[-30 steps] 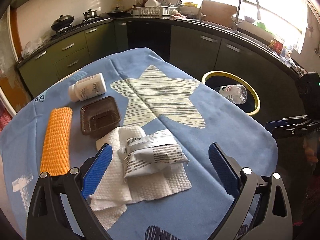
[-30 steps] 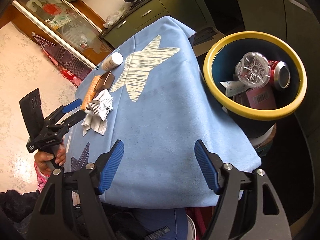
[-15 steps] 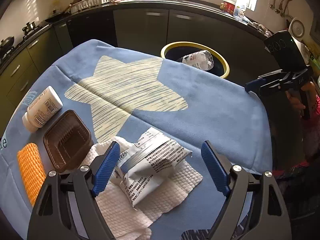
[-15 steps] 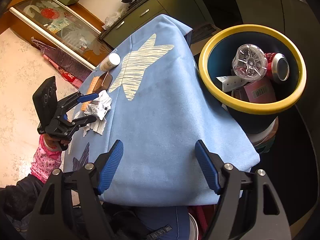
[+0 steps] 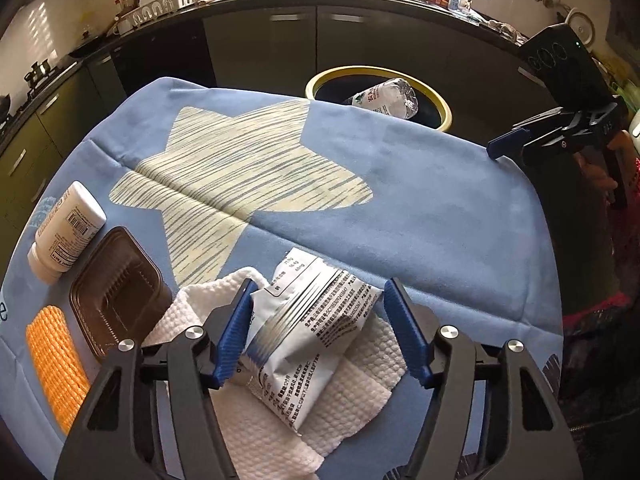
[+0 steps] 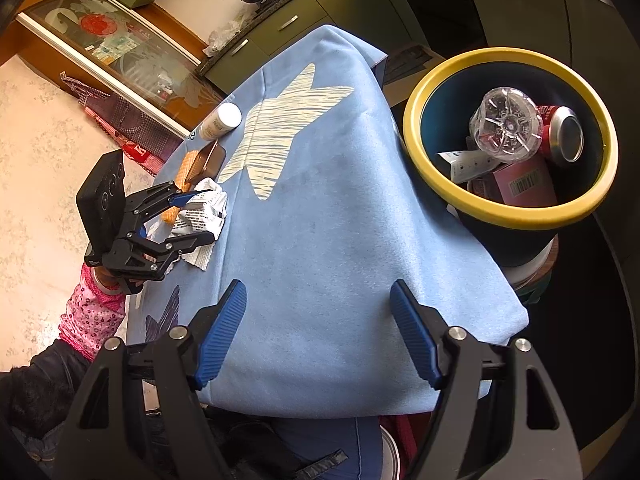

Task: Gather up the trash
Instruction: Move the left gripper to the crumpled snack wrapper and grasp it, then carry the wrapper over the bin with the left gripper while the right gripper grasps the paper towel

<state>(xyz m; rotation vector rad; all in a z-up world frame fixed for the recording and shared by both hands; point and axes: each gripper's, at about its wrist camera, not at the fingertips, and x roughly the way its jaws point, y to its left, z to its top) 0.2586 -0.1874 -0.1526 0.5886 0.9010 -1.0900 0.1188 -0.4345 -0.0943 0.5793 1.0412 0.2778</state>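
A crumpled white and silver printed wrapper (image 5: 316, 320) lies on a white paper towel (image 5: 348, 400) at the near edge of the blue star tablecloth (image 5: 420, 200). My left gripper (image 5: 320, 328) is open with its blue fingers on either side of the wrapper, not closed on it. It also shows in the right wrist view (image 6: 192, 216), around the wrapper (image 6: 204, 212). My right gripper (image 6: 316, 328) is open and empty above the table's edge, also visible in the left wrist view (image 5: 516, 144). A yellow-rimmed bin (image 6: 424, 152) beside the table holds a clear bottle (image 6: 508, 124), a red can and cartons.
A white pill bottle (image 5: 64, 232), a brown plastic tray (image 5: 116, 296) and an orange sponge cloth (image 5: 52, 360) lie at the table's left. The bin (image 5: 440, 104) stands beyond the far table edge. Dark kitchen cabinets and a sink counter run behind.
My left gripper has moved forward and lower, so its fingers now straddle the wrapper, and they have narrowed somewhat. The right gripper has barely moved.
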